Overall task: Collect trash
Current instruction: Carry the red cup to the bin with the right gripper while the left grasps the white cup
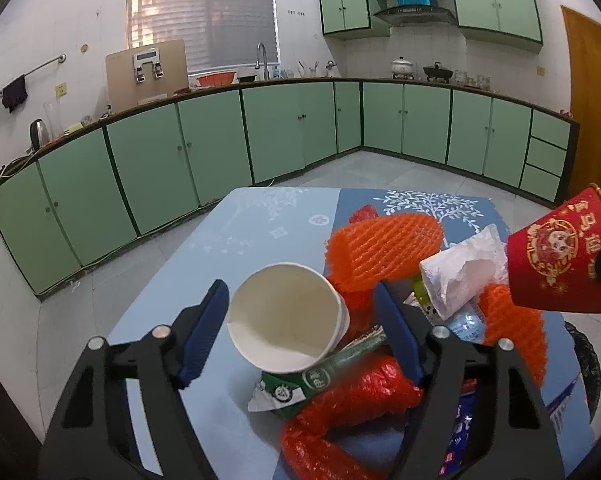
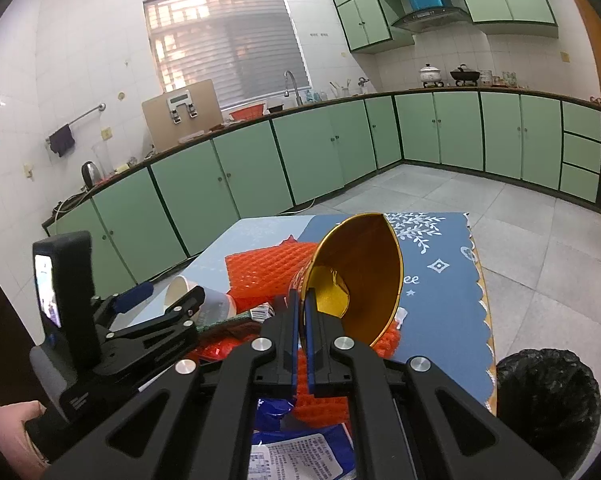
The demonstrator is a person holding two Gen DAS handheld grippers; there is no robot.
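A white paper cup (image 1: 286, 318) lies on its side on the blue table (image 1: 260, 220), mouth toward me, between the fingers of my open left gripper (image 1: 300, 320); the fingers do not touch it. It also shows in the right wrist view (image 2: 180, 290). My right gripper (image 2: 300, 300) is shut on the wall of a red paper cup with a gold inside (image 2: 360, 276) and holds it above the table; it also shows in the left wrist view (image 1: 560, 256). The pile holds orange foam netting (image 1: 384, 248), crumpled tissue (image 1: 460, 268), a green wrapper (image 1: 320, 376) and red plastic (image 1: 348, 404).
A bin lined with a black bag (image 2: 548, 404) stands on the floor at the table's right edge. A blue packet (image 2: 292, 452) lies under my right gripper. Green kitchen cabinets (image 1: 260, 132) line the far walls across a tiled floor.
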